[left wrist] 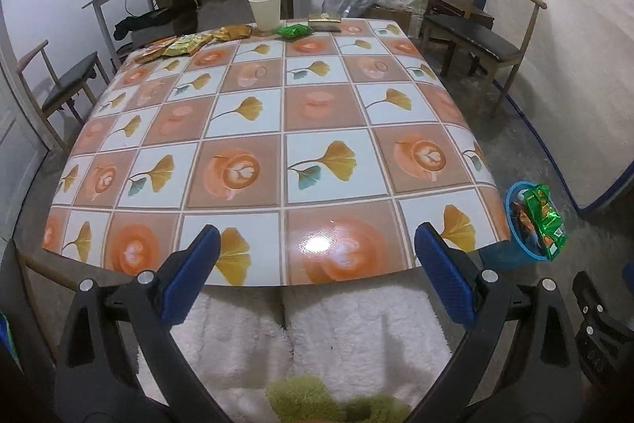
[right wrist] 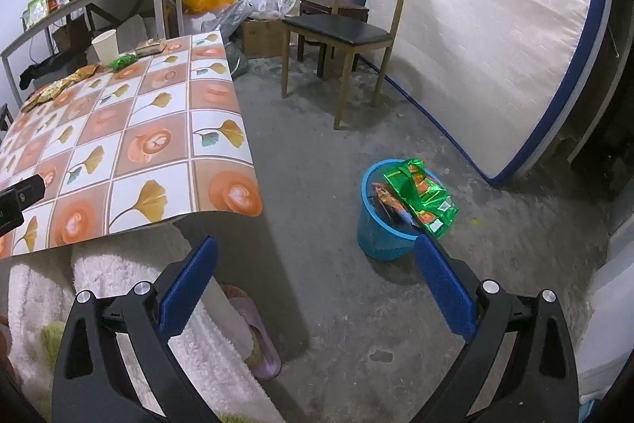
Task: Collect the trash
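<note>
Straight ahead, the left wrist view alone showed the left gripper (left wrist: pixel 317 244), jaws wide and empty, facing the whole table (left wrist: pixel 253 129), its far edge lined with crinkled wrappers (left wrist: pixel 186 46) beside a paper cup (left wrist: pixel 265 8). Meanwhile, the right wrist view showed the right gripper (right wrist: pixel 317 256), jaws wide and empty, above concrete floor near the blue bin (right wrist: pixel 380 224), which held glossy green packets (right wrist: pixel 424 197) with unreadable print.

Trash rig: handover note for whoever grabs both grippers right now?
Left gripper: open, empty, hovering over the near edge of the table.
Right gripper: open, empty, off the table's right side, aimed at the floor near the blue bin.
Done: green snack bag and other wrappers sit in the bin, the green one sticking out over the rim.
Left: along the far edge of the table, a paper cup, green wrapper, gold packet and a row of yellow-orange wrappers.
</note>
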